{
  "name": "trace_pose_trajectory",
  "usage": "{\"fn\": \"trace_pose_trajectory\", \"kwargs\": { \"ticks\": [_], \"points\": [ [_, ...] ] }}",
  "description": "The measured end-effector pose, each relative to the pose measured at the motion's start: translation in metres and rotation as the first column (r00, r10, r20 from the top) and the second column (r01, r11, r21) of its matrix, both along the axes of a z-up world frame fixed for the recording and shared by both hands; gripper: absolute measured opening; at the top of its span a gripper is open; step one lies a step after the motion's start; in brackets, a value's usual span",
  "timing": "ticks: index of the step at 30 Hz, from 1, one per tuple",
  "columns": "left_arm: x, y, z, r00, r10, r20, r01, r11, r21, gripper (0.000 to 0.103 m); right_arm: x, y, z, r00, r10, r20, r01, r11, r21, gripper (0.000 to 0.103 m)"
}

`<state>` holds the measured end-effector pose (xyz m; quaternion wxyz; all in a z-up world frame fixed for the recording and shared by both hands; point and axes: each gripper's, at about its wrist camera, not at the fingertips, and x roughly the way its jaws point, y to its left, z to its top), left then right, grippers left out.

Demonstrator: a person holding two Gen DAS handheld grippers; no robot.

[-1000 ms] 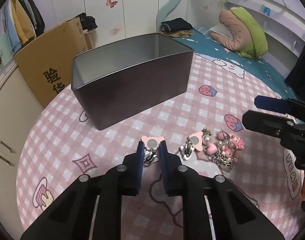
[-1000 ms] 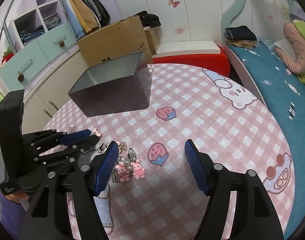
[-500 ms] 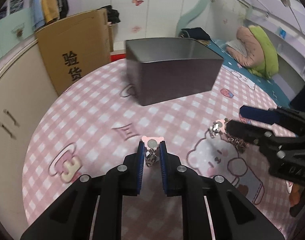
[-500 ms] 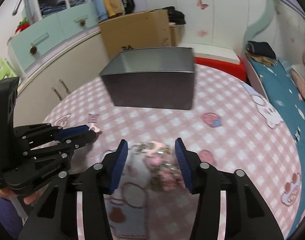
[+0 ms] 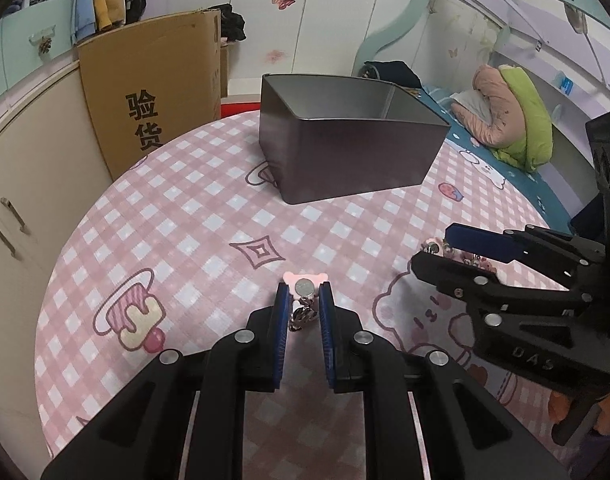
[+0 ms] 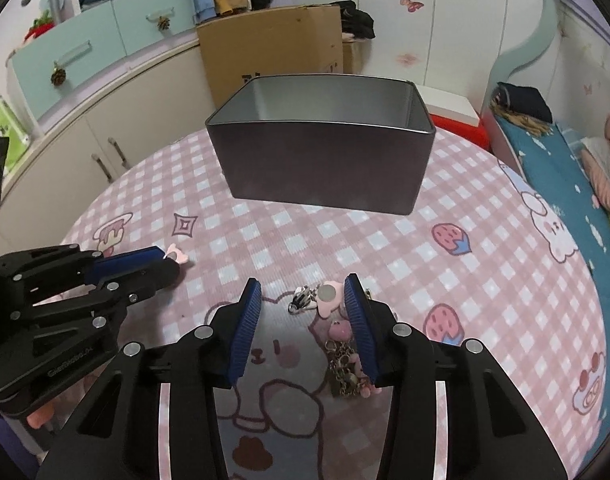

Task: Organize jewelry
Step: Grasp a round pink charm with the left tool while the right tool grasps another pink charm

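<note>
We see a round table under a pink checked cloth (image 5: 193, 216) with cartoon prints. An open grey metal tin (image 5: 345, 148) stands on the far part of it, empty as far as its inside shows.

Left gripper (image 5: 303, 300): its blue pads are pressed nearly together on a pink bear-shaped clip (image 5: 303, 286) with a round silver stud and a small silver clasp hanging below it. The clip sits pinched between the tips, its pink ears poking out above them. In the right wrist view we find the same gripper at the left edge, the pink piece showing at its tip, held above the cloth and well short of the tin.

Right gripper (image 6: 303, 300): its pads stand partly apart. Between them lies a second pink clip (image 6: 329, 298) with a silver stud, a small silver clasp beside it to the left. That clip sits close against the right-hand pad; we cannot tell whether the pad presses on it. The left-hand pad stands clear of it. Below the clip, a tangle of charms (image 6: 347, 364) on a bronze-coloured chain with pink beads trails along the inner face of the right-hand pad. Whether this tangle rests on the cloth or hangs from the gripper, we cannot tell.

A cardboard box (image 5: 153, 92) with black characters stands beyond the table's left edge. A bed with blue bedding (image 6: 565, 168) lies to the right.
</note>
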<state>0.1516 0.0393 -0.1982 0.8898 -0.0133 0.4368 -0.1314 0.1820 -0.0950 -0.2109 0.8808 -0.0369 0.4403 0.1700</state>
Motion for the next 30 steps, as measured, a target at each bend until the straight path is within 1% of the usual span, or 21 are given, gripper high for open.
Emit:
{"fn": "trace_pose_trajectory", "kwargs": {
  "ticks": [1, 3, 4, 6, 8, 11, 12, 13, 17, 22, 27, 30],
  "points": [
    [0.000, 0.000, 0.000, 1.000, -0.001, -0.002, 0.001, 1.000, -0.005, 0.013, 0.001, 0.001, -0.002, 1.000, 0.001, -0.017, -0.001, 1.000, -0.004, 0.036],
    [-0.001, 0.000, 0.002, 1.000, -0.004, 0.002, 0.004, 1.000, -0.008, 0.013, 0.002, 0.000, -0.007, 1.000, 0.000, -0.018, 0.000, 1.000, -0.015, 0.035],
    [-0.001, 0.000, 0.002, 1.000, -0.005, 0.003, 0.005, 1.000, -0.007, 0.013, 0.003, -0.001, -0.009, 1.000, -0.004, -0.030, 0.004, 1.000, -0.014, 0.030],
    [0.000, 0.001, 0.002, 1.000, -0.006, 0.001, 0.006, 1.000, -0.015, 0.013, 0.005, -0.005, -0.011, 1.000, -0.014, -0.028, 0.014, 1.000, -0.002, 0.028],
    [0.000, 0.001, 0.002, 1.000, -0.009, -0.001, 0.009, 1.000, -0.021, 0.013, 0.007, -0.006, -0.013, 1.000, -0.010, -0.023, 0.010, 1.000, 0.006, 0.022],
    [0.002, -0.002, 0.002, 1.000, -0.014, 0.000, 0.014, 1.000, -0.019, 0.013, 0.009, -0.009, -0.011, 0.999, 0.000, -0.033, 0.001, 1.000, 0.014, 0.023],
    [0.002, -0.003, 0.003, 1.000, -0.016, 0.000, 0.016, 1.000, -0.021, 0.013, 0.010, -0.010, -0.010, 1.000, 0.001, -0.021, -0.001, 1.000, 0.027, 0.023],
    [0.003, -0.004, 0.003, 1.000, -0.017, -0.001, 0.017, 1.000, -0.022, 0.013, 0.011, -0.009, -0.008, 1.000, 0.001, -0.016, -0.001, 1.000, 0.026, 0.024],
    [0.005, -0.003, 0.004, 1.000, -0.017, -0.003, 0.017, 1.000, -0.027, 0.013, 0.018, -0.005, -0.010, 0.999, 0.023, -0.022, -0.023, 1.000, 0.020, 0.024],
    [0.010, 0.000, 0.003, 1.000, -0.016, -0.009, 0.016, 0.998, -0.054, 0.013, 0.022, 0.000, -0.010, 0.999, 0.044, -0.013, -0.043, 0.999, 0.020, 0.024],
    [0.011, -0.003, 0.002, 1.000, -0.022, -0.010, 0.022, 0.998, -0.053, 0.013, 0.025, 0.006, -0.010, 0.999, 0.050, 0.003, -0.050, 0.999, 0.004, 0.024],
    [0.012, -0.005, 0.002, 1.000, -0.028, -0.011, 0.027, 0.998, -0.051, 0.013, 0.028, 0.005, -0.011, 0.999, 0.047, 0.004, -0.047, 0.999, 0.017, 0.022]
  ]
}}
